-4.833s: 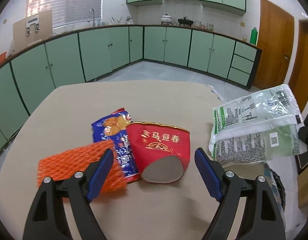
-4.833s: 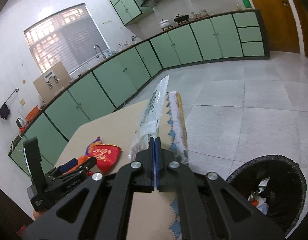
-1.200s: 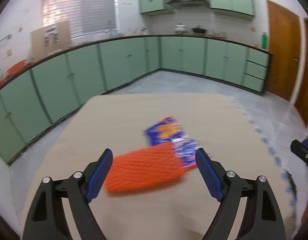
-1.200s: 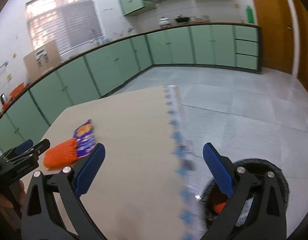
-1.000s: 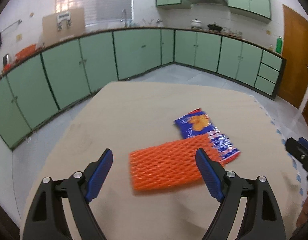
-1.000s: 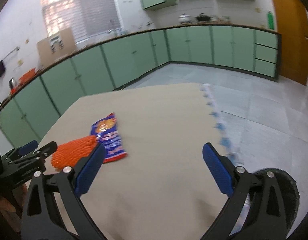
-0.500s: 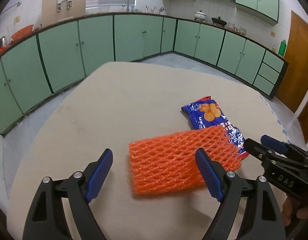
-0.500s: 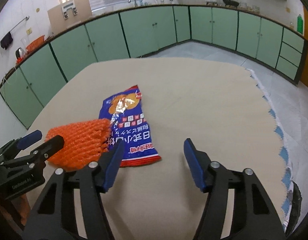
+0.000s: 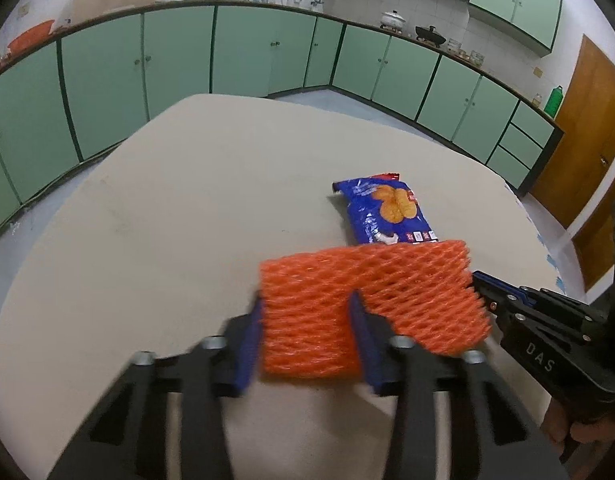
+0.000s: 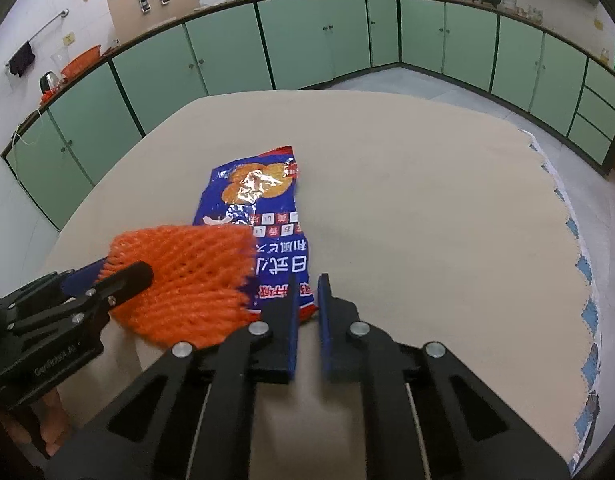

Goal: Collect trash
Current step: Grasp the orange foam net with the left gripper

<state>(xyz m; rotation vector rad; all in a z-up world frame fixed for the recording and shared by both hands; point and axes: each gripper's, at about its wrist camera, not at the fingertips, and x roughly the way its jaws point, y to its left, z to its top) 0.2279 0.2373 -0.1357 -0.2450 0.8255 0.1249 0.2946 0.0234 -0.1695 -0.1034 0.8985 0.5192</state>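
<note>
Orange foam net (image 9: 359,304): between closing jaws of left hand-held gripper (image 9: 307,336); right hand-held gripper (image 10: 306,312) closing on blue wrapper's (image 10: 263,236) near edge.

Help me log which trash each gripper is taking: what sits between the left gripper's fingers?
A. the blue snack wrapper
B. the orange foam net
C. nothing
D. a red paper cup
B: in the left wrist view the closing left gripper has the orange foam net bunched between its blue fingers.
</note>
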